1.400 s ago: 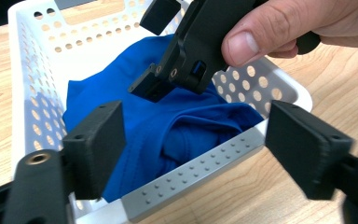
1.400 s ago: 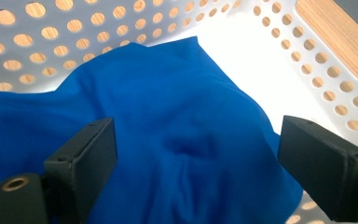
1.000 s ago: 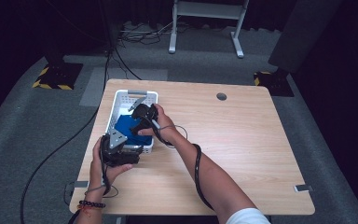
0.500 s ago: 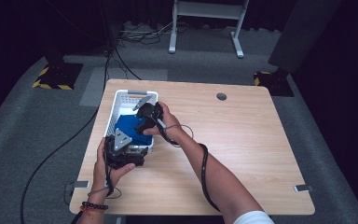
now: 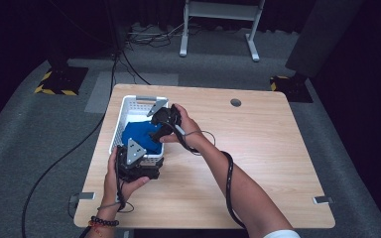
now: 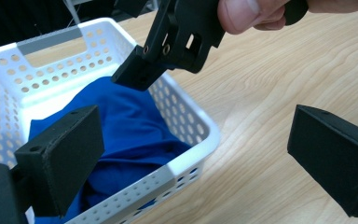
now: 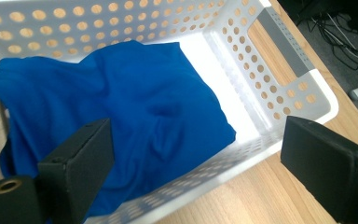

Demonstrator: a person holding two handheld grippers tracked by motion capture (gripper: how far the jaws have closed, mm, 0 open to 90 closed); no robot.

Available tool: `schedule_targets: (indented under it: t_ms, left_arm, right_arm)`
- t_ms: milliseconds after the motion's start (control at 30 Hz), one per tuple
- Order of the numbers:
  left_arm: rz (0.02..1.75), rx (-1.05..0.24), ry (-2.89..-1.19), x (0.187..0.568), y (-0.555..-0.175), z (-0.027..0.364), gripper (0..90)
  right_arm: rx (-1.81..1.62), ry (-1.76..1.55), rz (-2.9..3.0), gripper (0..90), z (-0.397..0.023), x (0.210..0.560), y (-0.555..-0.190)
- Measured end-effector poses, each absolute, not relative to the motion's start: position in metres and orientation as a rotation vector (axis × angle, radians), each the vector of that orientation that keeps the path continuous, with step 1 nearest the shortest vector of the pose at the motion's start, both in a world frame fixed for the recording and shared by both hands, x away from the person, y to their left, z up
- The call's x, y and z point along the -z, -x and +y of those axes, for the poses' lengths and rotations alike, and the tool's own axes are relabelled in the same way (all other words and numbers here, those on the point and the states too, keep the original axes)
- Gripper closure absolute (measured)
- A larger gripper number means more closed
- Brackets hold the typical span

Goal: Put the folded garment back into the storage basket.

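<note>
Two grippers, fingers released | blue cloth (image 7: 121, 112) in white basket (image 7: 279, 79) | no readable writing

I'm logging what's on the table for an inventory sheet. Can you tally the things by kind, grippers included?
White perforated basket: 1
Blue cloth, lying in the basket: 1
Handheld grippers, both with jaws open and holding nothing: 2, the left gripper and the right gripper
Total: 4
</note>
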State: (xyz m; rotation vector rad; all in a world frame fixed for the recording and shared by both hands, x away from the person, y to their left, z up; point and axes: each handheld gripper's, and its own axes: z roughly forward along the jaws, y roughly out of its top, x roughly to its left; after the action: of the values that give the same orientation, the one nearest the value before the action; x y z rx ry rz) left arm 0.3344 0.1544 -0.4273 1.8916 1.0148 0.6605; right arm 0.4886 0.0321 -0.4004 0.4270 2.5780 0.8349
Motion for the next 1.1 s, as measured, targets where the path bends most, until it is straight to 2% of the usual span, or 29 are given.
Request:
schedule_targets:
  t_ms: [600, 1100]
  left_arm:
    - [0.936, -0.66, -1.931, 0.424, -0.322, 0.129, 3.5]
    - [0.858, -0.629, -1.979, 0.425, -0.314, 0.102, 3.4]
  right_arm:
    - [-0.767, -0.35, 2.57, 8.5, 0.006, 0.372, -0.472]
    - [-0.72, -0.315, 2.557, 8.1, -0.015, 0.364, -0.459]
